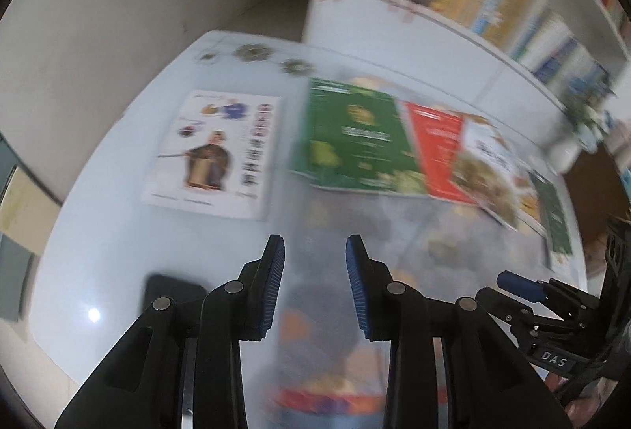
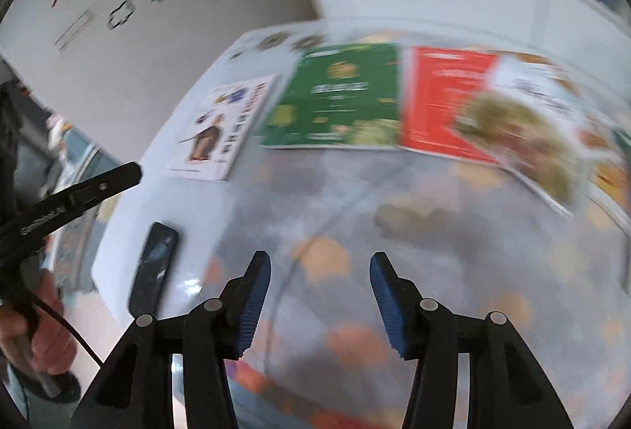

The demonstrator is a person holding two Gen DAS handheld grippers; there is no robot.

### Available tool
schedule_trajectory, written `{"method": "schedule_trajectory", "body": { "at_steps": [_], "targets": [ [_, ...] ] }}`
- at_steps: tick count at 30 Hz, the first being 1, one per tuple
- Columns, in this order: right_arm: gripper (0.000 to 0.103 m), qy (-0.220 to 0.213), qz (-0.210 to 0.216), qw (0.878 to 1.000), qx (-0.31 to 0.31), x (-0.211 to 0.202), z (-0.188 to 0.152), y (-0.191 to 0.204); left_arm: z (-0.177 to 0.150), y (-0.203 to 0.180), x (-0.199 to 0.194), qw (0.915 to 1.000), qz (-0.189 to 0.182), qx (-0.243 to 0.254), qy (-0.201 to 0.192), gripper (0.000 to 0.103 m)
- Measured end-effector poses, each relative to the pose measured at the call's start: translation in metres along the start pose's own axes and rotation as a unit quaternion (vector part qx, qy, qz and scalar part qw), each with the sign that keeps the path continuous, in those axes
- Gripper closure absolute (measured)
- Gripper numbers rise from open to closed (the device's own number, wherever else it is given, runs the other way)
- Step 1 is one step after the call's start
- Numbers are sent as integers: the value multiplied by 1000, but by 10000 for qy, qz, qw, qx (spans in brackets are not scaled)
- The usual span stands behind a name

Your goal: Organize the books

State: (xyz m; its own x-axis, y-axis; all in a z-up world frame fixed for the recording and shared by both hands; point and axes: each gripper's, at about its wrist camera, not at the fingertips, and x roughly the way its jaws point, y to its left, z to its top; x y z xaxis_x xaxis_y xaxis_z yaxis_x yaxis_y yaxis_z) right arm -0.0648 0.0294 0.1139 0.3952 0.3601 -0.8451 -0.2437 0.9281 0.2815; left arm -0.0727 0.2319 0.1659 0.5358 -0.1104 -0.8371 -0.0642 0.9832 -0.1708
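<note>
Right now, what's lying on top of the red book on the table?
A white-covered book with a food photo overlaps the red book's right side. The green book meets its left edge; the blur hides which one lies on top. Whatever the red cover shows beneath the white book is hidden.

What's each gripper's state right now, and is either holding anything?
Left gripper: open, holding nothing, above the glossy white table.
Right gripper: open, holding nothing.

Four books lie flat on the desk (image 1: 98,232): a white one (image 1: 213,153) with robed figures (set apart, left), then green (image 1: 355,137), red (image 1: 437,149) and food-pictured (image 1: 493,172) covers overlapping rightward.
</note>
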Motion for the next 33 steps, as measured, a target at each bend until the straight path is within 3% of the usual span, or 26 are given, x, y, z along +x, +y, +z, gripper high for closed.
{"method": "schedule_trajectory", "body": {
  "at_steps": [8, 12, 17, 20, 26, 33],
  "targets": [
    [48, -762, -995, 9909, 500, -109, -62, -30, -42, -95, -67, 9955, -108, 901, -276, 70],
    [48, -987, -1237, 9855, 617, -139, -71, -30, -42, -119, -88, 9910, -216, 1169, -611, 39],
    [44, -1214, -1537, 9786, 630, -156, -63, -28, -20, -125, -90, 9884, -428, 1204, -825, 36],
    [31, -1290, -1656, 9758, 609, -146, -42, -24, 1, -118, -78, 9884, -454, 1212, -796, 36],
    [28, -1073, -1453, 9814, 648, -87, 10, -20, 41, -65, -31, 9916, -225, 1128, -594, 36],
    [28, -761, -1101, 9874, 846, -1, 60, -18, 78, -4, 52, 9933, -814, 819, 50, 37]
  ]
}}
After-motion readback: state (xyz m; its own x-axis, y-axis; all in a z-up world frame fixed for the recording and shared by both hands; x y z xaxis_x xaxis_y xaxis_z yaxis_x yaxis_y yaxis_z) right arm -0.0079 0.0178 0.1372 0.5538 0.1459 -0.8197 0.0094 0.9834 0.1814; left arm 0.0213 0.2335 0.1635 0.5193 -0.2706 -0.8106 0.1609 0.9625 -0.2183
